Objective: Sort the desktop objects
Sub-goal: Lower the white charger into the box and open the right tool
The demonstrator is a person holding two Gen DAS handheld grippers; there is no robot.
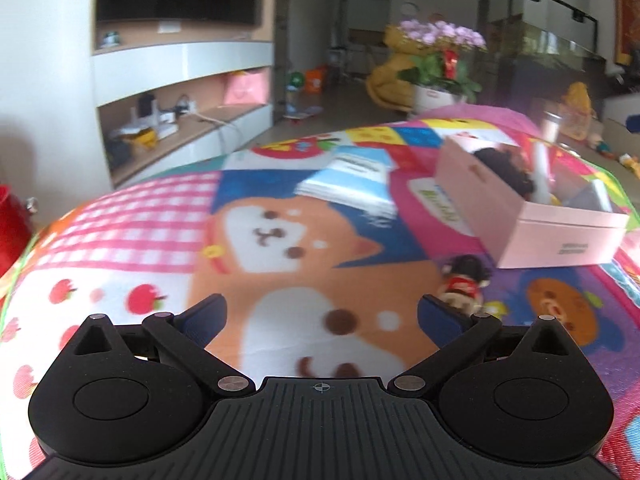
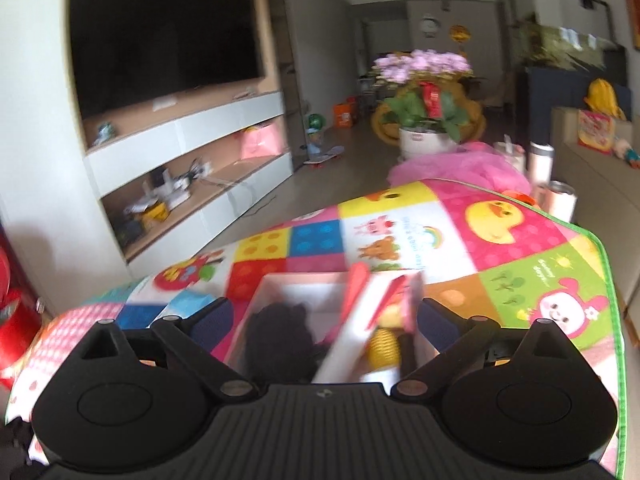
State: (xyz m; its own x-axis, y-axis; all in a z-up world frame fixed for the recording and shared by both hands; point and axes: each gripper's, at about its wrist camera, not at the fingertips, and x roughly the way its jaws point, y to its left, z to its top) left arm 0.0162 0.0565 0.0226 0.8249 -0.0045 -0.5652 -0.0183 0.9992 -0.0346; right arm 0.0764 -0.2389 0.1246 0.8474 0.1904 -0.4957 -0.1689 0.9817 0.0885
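In the left wrist view my left gripper [image 1: 322, 312] is open over the colourful cartoon mat [image 1: 132, 220], nothing between its fingers. A small doll [image 1: 464, 280] with black hair and a red dress lies just beyond its right fingertip [image 1: 434, 312]. A blue-and-white packet [image 1: 352, 180] lies further back, and a pink box [image 1: 560, 236] with several items in it sits at the right. In the right wrist view my right gripper [image 2: 324, 312] is open above that pink box [image 2: 296, 280], which holds a black fuzzy thing [image 2: 280, 332], a yellow object [image 2: 384, 346] and a tilted white-and-red flat item [image 2: 360, 328]. The pads touch none of them.
A flower pot [image 2: 424, 140] stands on the floor behind the mat's far edge. Metal cups [image 2: 556, 196] stand off the far right corner. A TV cabinet [image 2: 180, 152] fills the left wall. A red object [image 1: 12, 216] sits at the mat's left edge.
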